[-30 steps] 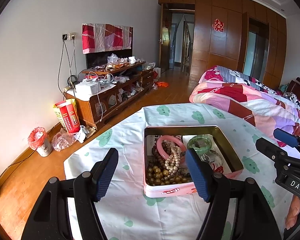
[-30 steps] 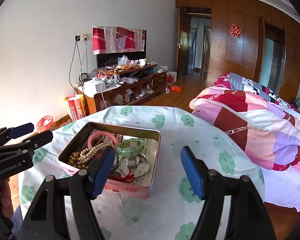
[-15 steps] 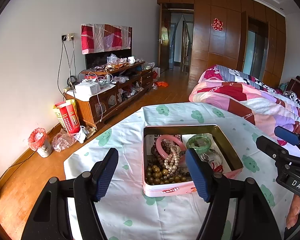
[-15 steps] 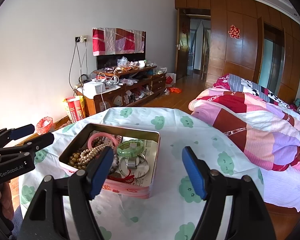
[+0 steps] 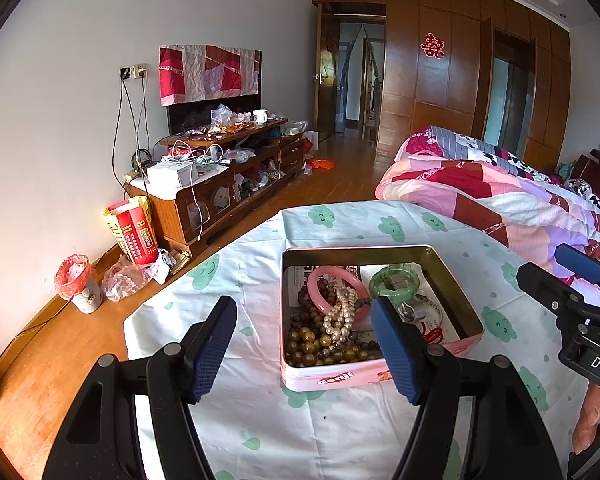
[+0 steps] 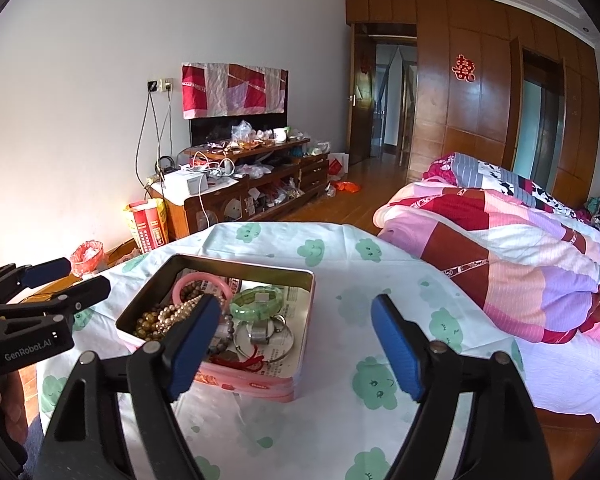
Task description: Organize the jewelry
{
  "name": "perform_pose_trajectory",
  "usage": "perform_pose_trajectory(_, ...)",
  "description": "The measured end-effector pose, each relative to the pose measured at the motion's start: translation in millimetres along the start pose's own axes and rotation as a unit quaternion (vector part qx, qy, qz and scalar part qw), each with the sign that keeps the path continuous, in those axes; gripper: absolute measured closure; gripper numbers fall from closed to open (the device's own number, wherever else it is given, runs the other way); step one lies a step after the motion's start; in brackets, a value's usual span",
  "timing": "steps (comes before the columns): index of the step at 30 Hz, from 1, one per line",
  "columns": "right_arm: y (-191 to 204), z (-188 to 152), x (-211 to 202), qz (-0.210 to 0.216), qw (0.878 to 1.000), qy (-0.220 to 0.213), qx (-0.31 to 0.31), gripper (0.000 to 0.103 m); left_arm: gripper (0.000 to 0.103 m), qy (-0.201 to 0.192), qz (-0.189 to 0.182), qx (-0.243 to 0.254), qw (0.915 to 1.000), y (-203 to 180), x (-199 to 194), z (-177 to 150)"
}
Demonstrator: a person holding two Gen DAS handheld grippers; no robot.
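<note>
An open pink tin (image 5: 328,378) (image 6: 256,384) stands on the cloud-print tablecloth (image 5: 260,420). Inside lie a pink bangle (image 5: 320,280) (image 6: 198,279), a green bangle (image 5: 396,280) (image 6: 260,305), a pearl string (image 5: 342,314) (image 6: 176,312), brown beads (image 5: 312,342), silver rings (image 6: 265,336) and a red cord (image 6: 248,360). My left gripper (image 5: 302,306) hovers open just short of the tin's near left side, nothing between its fingers. My right gripper (image 6: 296,302) hovers at the tin's near right corner, its jaws opening and empty.
A bed with a pink patchwork quilt (image 6: 500,256) lies right of the table. A cluttered wooden TV stand (image 5: 220,184) lines the left wall, with a red bag (image 5: 134,232) and a small bin (image 5: 78,284) on the floor.
The right gripper's jaws have spread a little wider. The left gripper and the tin have not moved.
</note>
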State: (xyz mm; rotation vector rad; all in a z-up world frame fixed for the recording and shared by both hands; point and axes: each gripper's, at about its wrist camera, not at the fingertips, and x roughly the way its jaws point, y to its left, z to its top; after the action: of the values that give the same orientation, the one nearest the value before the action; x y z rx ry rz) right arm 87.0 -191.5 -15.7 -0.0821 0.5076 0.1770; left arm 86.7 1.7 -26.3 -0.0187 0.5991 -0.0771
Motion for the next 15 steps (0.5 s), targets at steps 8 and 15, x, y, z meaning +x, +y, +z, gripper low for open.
perform_pose_trajectory(8, -0.2, -1.3, -0.6, 0.003, 1.0, -0.004, 0.0, 0.022, 0.02, 0.001, 0.016, 0.01, 0.9998, -3.3, 1.9, 0.9)
perform_pose_trajectory(15, -0.8, -2.7, 0.6, 0.005, 1.0, -0.001, 0.0, 0.022, 0.018, -0.001, 0.021, 0.018, 0.9996, -6.3, 4.0, -0.1)
